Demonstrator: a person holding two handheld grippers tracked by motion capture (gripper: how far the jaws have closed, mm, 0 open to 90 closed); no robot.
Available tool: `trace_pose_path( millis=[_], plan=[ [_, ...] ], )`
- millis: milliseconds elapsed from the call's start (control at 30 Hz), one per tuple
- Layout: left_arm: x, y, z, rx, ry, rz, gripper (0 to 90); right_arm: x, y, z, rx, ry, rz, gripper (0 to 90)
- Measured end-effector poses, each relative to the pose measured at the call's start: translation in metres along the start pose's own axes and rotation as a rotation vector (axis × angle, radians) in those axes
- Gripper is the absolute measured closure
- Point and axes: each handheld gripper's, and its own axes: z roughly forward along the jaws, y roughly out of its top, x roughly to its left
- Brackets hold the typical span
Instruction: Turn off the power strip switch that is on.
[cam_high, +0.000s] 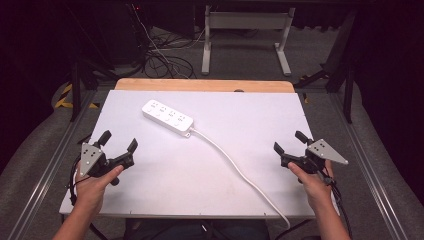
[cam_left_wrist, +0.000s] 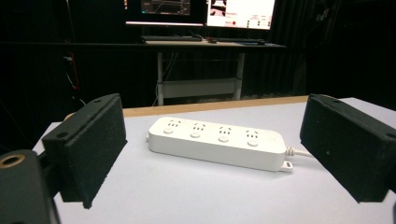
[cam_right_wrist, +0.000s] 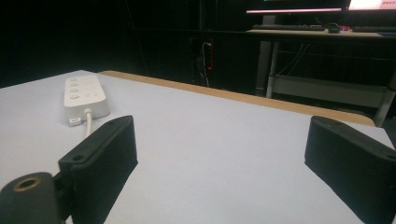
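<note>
A white power strip (cam_high: 168, 117) with several sockets lies on the white table top (cam_high: 240, 125), towards the back left of centre. Its white cable (cam_high: 235, 165) runs from its right end to the table's front edge. My left gripper (cam_high: 118, 141) is held at the front left, jaws wide open and empty, pointing at the strip (cam_left_wrist: 217, 142), which lies some way ahead of them. My right gripper (cam_high: 290, 142) is held at the front right, also open and empty. From there the strip (cam_right_wrist: 84, 95) is seen end-on at the far left, with its cable (cam_right_wrist: 88, 122) leading off.
A wooden strip (cam_high: 205, 85) edges the table's far side. Beyond it stand a white desk frame (cam_high: 245, 37), loose floor cables (cam_high: 165, 55) and monitors (cam_left_wrist: 201, 11) on a dark desk. Metal rails (cam_high: 370, 165) run along both sides of the table.
</note>
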Motion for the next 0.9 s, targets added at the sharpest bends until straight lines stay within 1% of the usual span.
trace_pose_path(
  millis=[100, 267, 400, 533, 567, 700, 767, 800, 833, 900],
  plan=[
    [0.0002, 0.0008, 0.0001, -0.010, -0.002, -0.013, 8.7, 0.0004, -0.0001, -0.0006, 0.002, 0.001, -0.002, 9.8],
    [0.0008, 0.0008, 0.0003, -0.009, 0.005, -0.020, 8.8, 0.0004, -0.0002, -0.0008, 0.002, 0.000, -0.001, 9.8],
    [0.0021, 0.0012, -0.0004, -0.004, 0.006, -0.023, 11.6, 0.0005, -0.0003, -0.0004, 0.003, 0.001, -0.004, 9.8],
    [0.0028, 0.0012, -0.0008, -0.007, 0.000, -0.027, 18.8, 0.0007, -0.0006, -0.0003, 0.007, 0.004, -0.005, 9.9],
    [0.0026, 0.0011, -0.0008, -0.005, -0.004, -0.021, 20.6, 0.0006, -0.0006, -0.0002, 0.006, 0.005, -0.008, 9.8],
    [0.0025, 0.0019, -0.0009, -0.014, -0.023, -0.023, 27.7, 0.0007, -0.0006, -0.0010, 0.006, 0.004, -0.001, 10.0],
    [0.0036, 0.0028, -0.0011, -0.013, -0.041, -0.027, 34.8, 0.0007, -0.0008, -0.0015, 0.006, 0.005, 0.006, 10.1],
    [0.0036, 0.0028, -0.0011, -0.013, -0.041, -0.027, 40.2, 0.0007, -0.0009, -0.0020, 0.007, 0.005, 0.005, 10.1],
    [0.0056, 0.0033, -0.0013, -0.008, -0.068, -0.035, 45.2, 0.0003, -0.0011, -0.0025, 0.008, 0.005, 0.000, 10.2],
    [0.0066, 0.0036, -0.0013, -0.004, -0.073, -0.037, 51.3, 0.0004, -0.0011, -0.0033, 0.007, 0.006, 0.003, 10.2]
  ],
)
